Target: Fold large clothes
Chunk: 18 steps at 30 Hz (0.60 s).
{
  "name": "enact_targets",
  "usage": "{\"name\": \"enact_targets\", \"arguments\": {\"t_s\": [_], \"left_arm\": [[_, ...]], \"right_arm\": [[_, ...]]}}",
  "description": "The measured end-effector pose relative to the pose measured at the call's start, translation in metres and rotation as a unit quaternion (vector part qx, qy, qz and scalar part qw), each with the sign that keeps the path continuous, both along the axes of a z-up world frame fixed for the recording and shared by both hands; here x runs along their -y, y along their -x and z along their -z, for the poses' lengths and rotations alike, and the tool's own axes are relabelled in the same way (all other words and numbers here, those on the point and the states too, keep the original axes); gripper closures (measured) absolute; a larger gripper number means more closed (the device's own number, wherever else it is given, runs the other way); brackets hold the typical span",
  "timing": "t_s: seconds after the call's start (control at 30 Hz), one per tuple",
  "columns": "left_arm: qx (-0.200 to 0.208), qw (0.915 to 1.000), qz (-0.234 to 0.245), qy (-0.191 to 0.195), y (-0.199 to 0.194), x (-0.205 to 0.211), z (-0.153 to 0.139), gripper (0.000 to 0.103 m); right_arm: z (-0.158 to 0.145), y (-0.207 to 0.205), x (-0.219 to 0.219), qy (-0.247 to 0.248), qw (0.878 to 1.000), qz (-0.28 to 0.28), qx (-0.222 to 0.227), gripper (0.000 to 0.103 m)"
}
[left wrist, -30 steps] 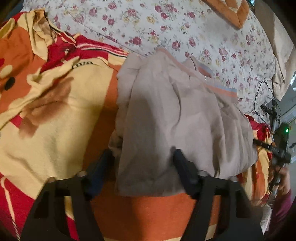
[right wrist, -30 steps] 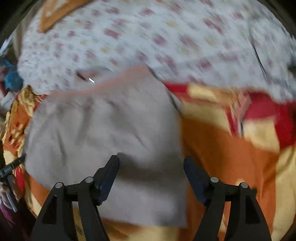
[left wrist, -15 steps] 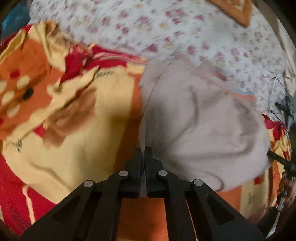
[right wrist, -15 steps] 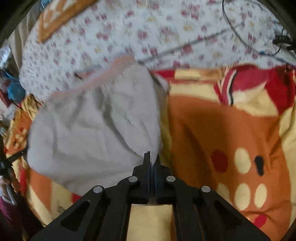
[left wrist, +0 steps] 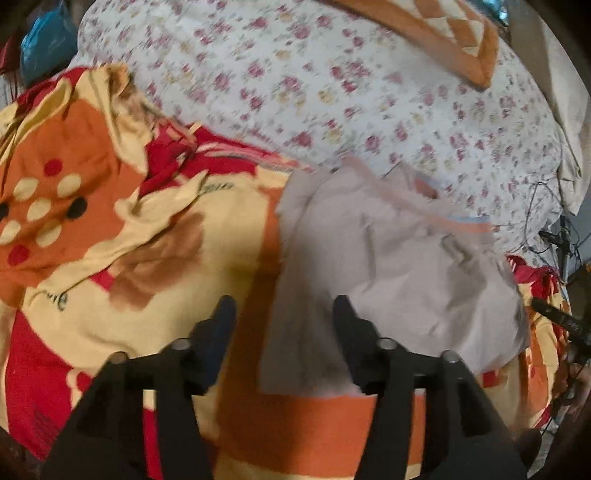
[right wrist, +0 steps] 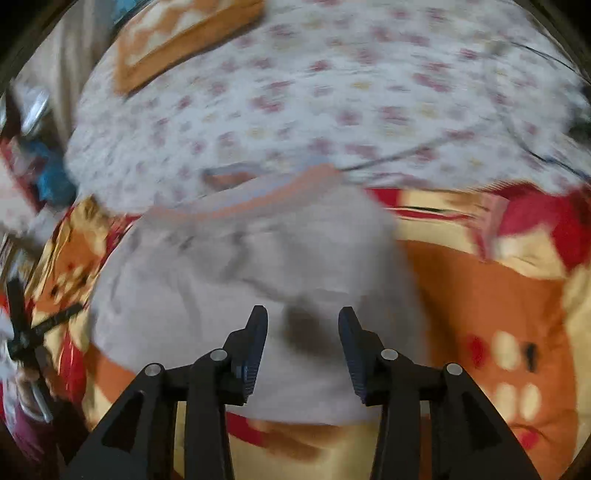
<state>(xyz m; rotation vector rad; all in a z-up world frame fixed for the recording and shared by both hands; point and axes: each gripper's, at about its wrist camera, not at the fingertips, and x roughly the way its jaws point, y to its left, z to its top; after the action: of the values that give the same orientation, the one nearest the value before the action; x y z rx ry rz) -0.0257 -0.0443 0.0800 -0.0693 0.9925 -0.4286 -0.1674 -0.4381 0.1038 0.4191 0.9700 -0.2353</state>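
Both claws just reopened, empty: left claw (left wrist: 284, 314), right claw (right wrist: 303, 317). We'd regrip the grey garment (left wrist: 388, 266) near hem, probably, then fold far.

Around you: an orange, red and cream cartoon-print blanket (left wrist: 110, 258) fills the 7 to 10 o'clock side of the left view. A white floral sheet (left wrist: 332, 92) spans 11 to 2 o'clock. An orange-bordered patterned cushion (left wrist: 443, 33) sits at 1 o'clock. A blue bag (left wrist: 44, 44) lies at 10 o'clock. Black cables (left wrist: 535, 206) trail at 3 o'clock.
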Motion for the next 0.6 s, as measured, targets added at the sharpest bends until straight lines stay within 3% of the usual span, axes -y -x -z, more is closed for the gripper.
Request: {"name": "enact_targets", "arguments": {"t_s": [0.07, 0.13, 0.27, 0.43, 0.5, 0.6], "left_arm": [[0.003, 1.0, 0.007, -0.002, -0.002, 0.015, -0.003, 0.048], [0.005, 0.9997, 0.02, -0.011, -0.004, 0.031, -0.003, 0.039], [0.013, 0.9985, 0.025, -0.047, -0.009, 0.051, 0.009, 0.037], [0.001, 0.9975, 0.017, -0.069, -0.02, 0.054, 0.029, 0.037], [-0.003, 0.9976, 0.014, -0.068, -0.023, 0.052, 0.032, 0.037], [-0.01, 0.9981, 0.008, -0.06, -0.026, 0.048, 0.034, 0.035]], "right_arm": [[0.004, -0.029, -0.027, 0.01, 0.999, -0.037, 0.0, 0.062], [0.009, -0.057, -0.051, 0.03, 0.997, -0.066, 0.003, 0.063], [0.025, -0.1, -0.076, 0.042, 0.995, -0.086, 0.004, 0.063], [0.07, -0.139, -0.077, 0.099, 0.992, -0.062, -0.051, 0.064], [0.085, -0.145, -0.069, 0.086, 0.994, -0.045, -0.054, 0.064], [0.083, -0.143, -0.061, 0.064, 0.996, -0.032, -0.053, 0.064]]}}
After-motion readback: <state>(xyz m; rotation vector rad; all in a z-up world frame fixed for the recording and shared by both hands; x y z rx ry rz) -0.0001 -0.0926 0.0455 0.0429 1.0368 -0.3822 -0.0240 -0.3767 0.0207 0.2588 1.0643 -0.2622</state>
